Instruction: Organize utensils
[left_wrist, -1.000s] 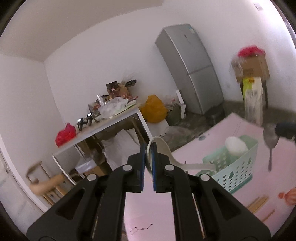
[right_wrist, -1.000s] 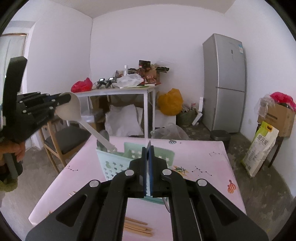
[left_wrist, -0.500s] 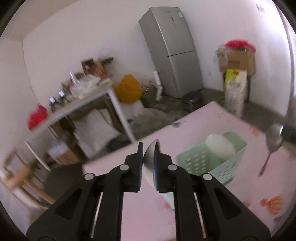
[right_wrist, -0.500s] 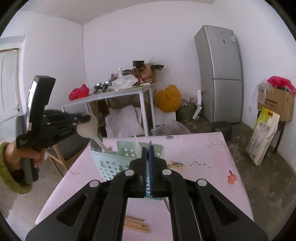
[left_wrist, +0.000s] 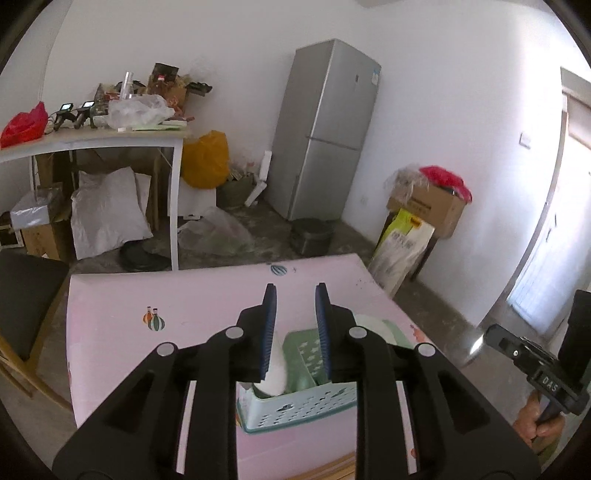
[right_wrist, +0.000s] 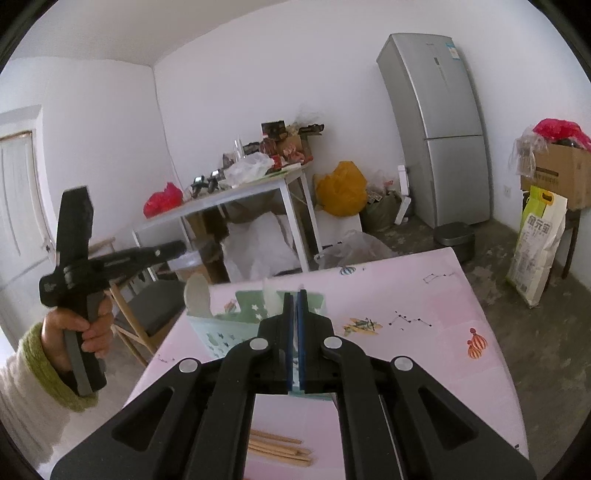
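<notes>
A mint green basket (left_wrist: 295, 410) stands on the pink table (left_wrist: 184, 302). A white spoon (left_wrist: 275, 373) stands in it with its bowl up, and a second white spoon (left_wrist: 369, 325) lies at its far side. My left gripper (left_wrist: 294, 328) is open just above the basket, apart from the spoon. My right gripper (right_wrist: 293, 332) is shut on a metal spoon (left_wrist: 469, 349), whose bowl shows at the right of the left wrist view. In the right wrist view the basket (right_wrist: 221, 332) holds the white spoons (right_wrist: 197, 295), and the left gripper (right_wrist: 177, 249) hangs above it.
Wooden chopsticks (right_wrist: 280, 448) lie on the table near its front edge. A chair (right_wrist: 147, 306) stands left of the table. Behind are a cluttered white desk (right_wrist: 236, 199), a fridge (right_wrist: 443, 129) and boxes (right_wrist: 554, 173).
My left gripper has opened and let the white spoon go into the basket. It has swung to look down over the basket. The right gripper still holds the metal spoon.
</notes>
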